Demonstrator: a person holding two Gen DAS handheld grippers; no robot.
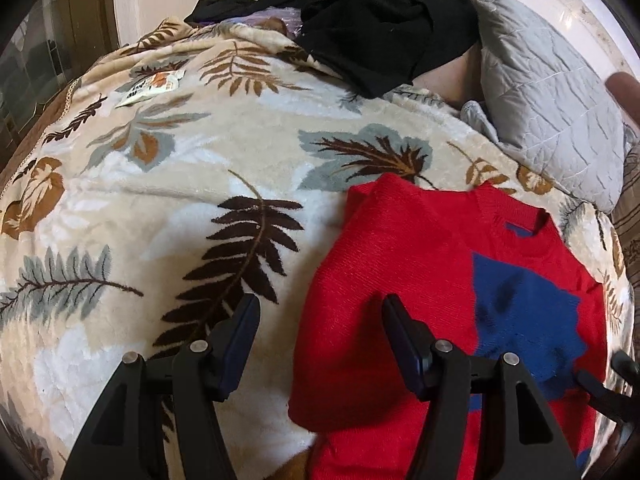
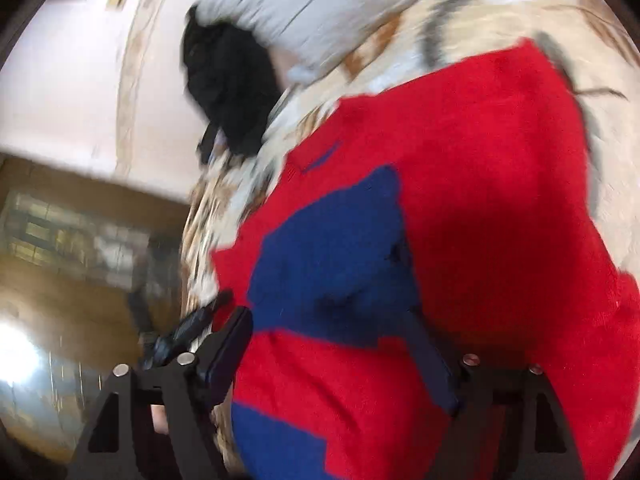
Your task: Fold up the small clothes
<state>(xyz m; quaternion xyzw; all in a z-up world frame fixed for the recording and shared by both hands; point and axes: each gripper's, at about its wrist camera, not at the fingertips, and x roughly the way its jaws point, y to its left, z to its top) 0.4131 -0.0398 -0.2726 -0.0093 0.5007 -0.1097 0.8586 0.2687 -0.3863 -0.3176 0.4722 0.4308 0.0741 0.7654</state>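
Note:
A small red sweater with blue patches (image 1: 404, 264) lies flat on a leaf-patterned blanket (image 1: 160, 184), its neck opening toward the pillow. My left gripper (image 1: 320, 340) is open and empty, hovering over the sweater's left edge. In the blurred right wrist view the same sweater (image 2: 480, 184) fills the frame. My right gripper (image 2: 332, 344) is open, its jaws wide apart just above the sweater's blue patch. The right gripper's tips also show at the lower right of the left wrist view (image 1: 608, 384).
A pile of black clothes (image 1: 380, 20) lies at the far side of the blanket, next to a grey quilted pillow (image 1: 548, 92). A small printed packet (image 1: 152, 86) lies on the blanket at the far left. A wooden floor and furniture (image 2: 80, 240) lie beyond the bed edge.

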